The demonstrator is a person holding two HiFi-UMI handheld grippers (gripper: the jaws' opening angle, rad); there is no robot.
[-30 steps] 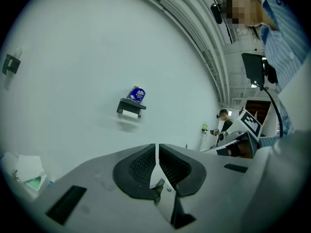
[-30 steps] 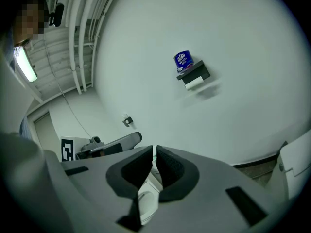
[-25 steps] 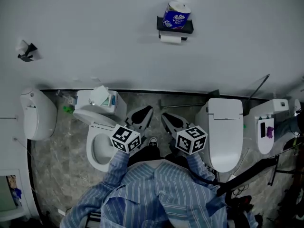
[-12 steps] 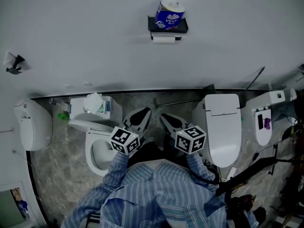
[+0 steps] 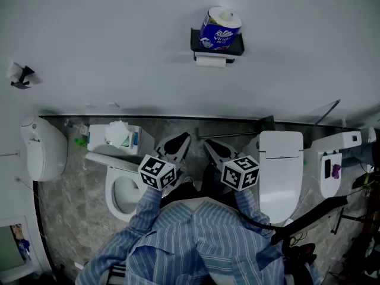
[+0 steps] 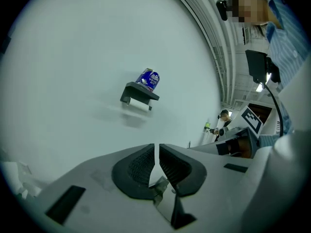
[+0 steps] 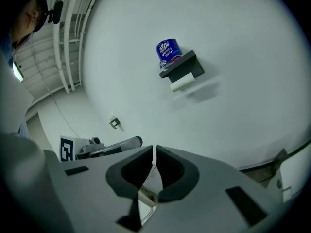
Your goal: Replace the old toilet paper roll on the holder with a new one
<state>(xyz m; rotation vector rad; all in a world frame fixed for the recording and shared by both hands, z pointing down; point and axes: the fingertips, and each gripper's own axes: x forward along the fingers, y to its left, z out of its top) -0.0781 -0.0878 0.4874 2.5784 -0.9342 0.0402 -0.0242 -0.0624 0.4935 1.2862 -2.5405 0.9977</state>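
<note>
- Head view: the left gripper (image 5: pixel 181 140) and the right gripper (image 5: pixel 209 145) are hovering side by side at the 6 o'clock end of the frame. Both are pointing toward 12 o'clock, each with its jaws pressed together on nothing.
- On the wall (image 5: pixel 107 46) at 12 o'clock from them, well apart, the black holder (image 5: pixel 196 40) is carrying the blue-wrapped new roll (image 5: pixel 219 27) upright on its shelf. The old roll (image 5: pixel 210 61) is hanging just under it.
- The open toilet (image 5: pixel 111 180) is sitting at 9 o'clock of the left gripper, with a tissue box (image 5: pixel 116 134) on its tank. The closed toilet (image 5: pixel 279 171) is sitting at 3 o'clock of the right gripper.
- Left gripper view: the left gripper (image 6: pixel 156 147) is showing its two dark pads meeting at the tips, with nothing between them. The new roll (image 6: pixel 148 78) is standing on the holder (image 6: pixel 138 91) at 12 o'clock above the jaws, and the old roll (image 6: pixel 138 105) is hanging below the shelf. The right gripper (image 6: pixel 243 135) is showing at 3 o'clock.
- Right gripper view: the right gripper (image 7: pixel 155 149) is holding its pads together, empty. The new roll (image 7: pixel 167 51) is sitting on the holder (image 7: pixel 187 66) at 1 o'clock, with the old roll (image 7: pixel 182 83) underneath. The left gripper (image 7: pixel 104 147) is showing at 9 o'clock.
</note>
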